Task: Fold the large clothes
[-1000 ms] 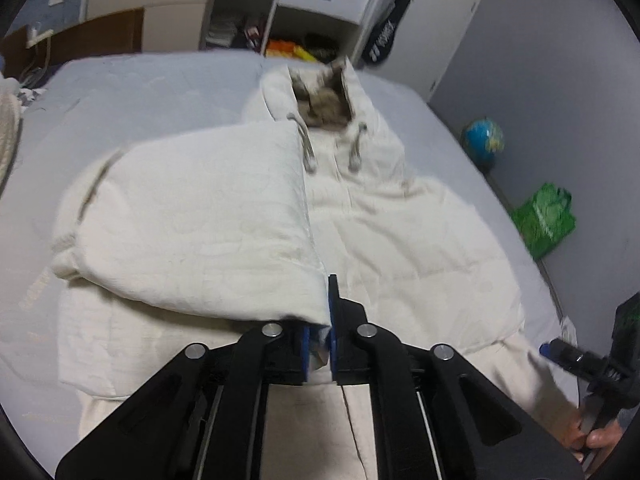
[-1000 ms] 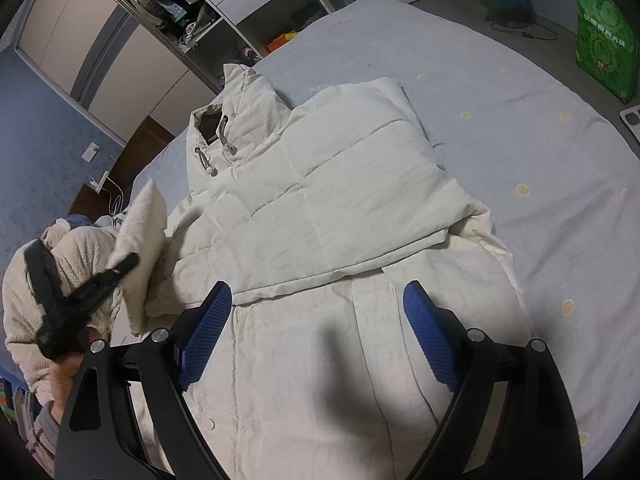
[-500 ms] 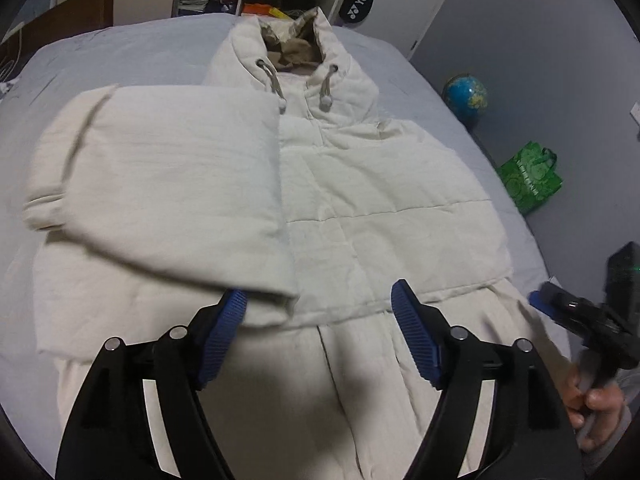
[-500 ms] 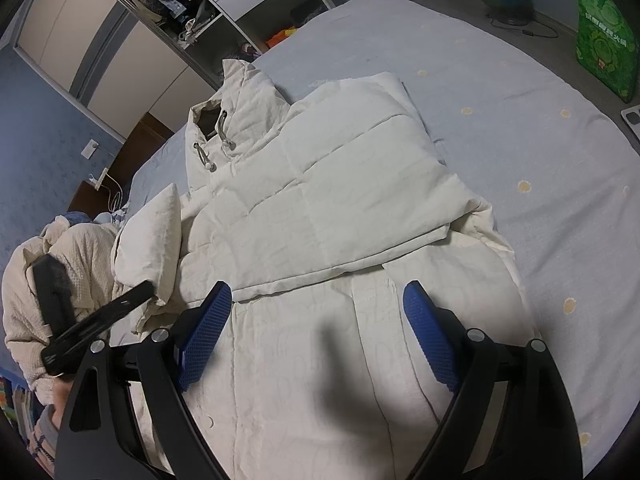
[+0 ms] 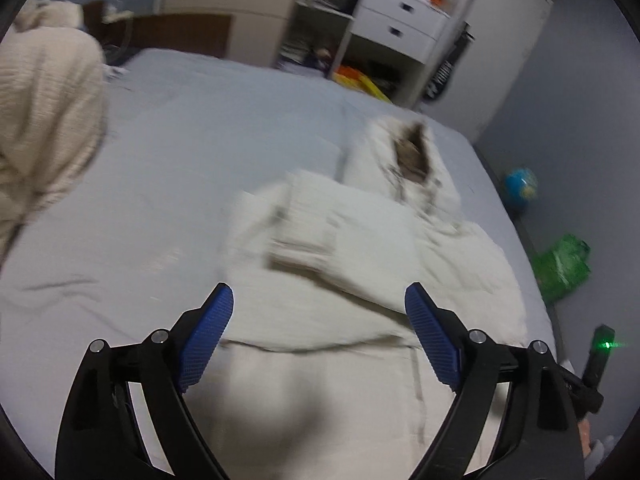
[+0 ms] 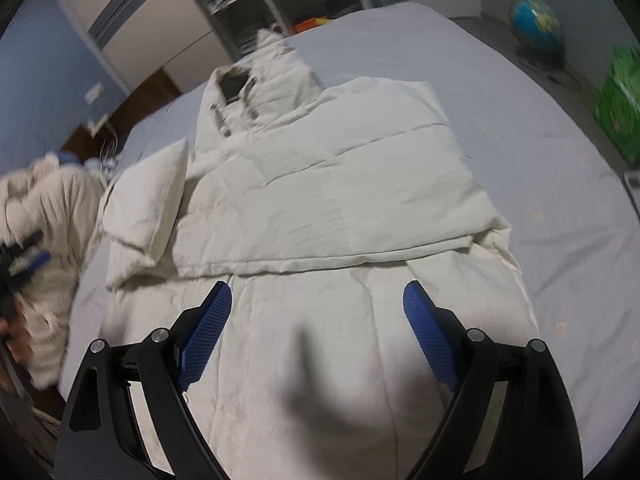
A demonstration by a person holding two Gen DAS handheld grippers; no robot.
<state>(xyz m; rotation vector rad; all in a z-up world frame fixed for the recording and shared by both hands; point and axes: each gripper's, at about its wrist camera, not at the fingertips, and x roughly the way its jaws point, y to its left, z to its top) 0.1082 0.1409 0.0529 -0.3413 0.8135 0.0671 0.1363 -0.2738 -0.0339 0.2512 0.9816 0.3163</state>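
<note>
A cream padded coat (image 6: pixel 320 184) lies face up across a grey bed (image 6: pixel 540 120), collar at the upper centre of the right wrist view and hem running off the bottom between the blue pads. Both sleeves are folded inward over the chest: the broad right one (image 6: pixel 340 176) fills the middle of that frame, its cuff edge forming a straight line just above the fingertips, while the left sleeve (image 6: pixel 148 196) sits doubled at centre left, puffed and not quite flat. That arrangement appears deliberate, narrowing the coat to a rectangle so the lower half can next be brought up toward the collar.

The left gripper (image 5: pixel 320 320), at the bottom of its own blurred view, has just been opening; its jaws now stand wide with nothing between them, hanging above the coat's lower half with the folded sleeve (image 5: pixel 320 240) beyond the tips. The right gripper (image 6: pixel 318 316) is likewise spread wide and empty, poised over the skirt of the coat, pads apart from the fabric as far as the frame shows.

A second pale garment (image 5: pixel 44 112) is heaped at the upper left of the left view, well apart from the coat. A globe (image 6: pixel 538 26) and a green bag (image 6: pixel 618 108) sit on the floor at the right edge.
</note>
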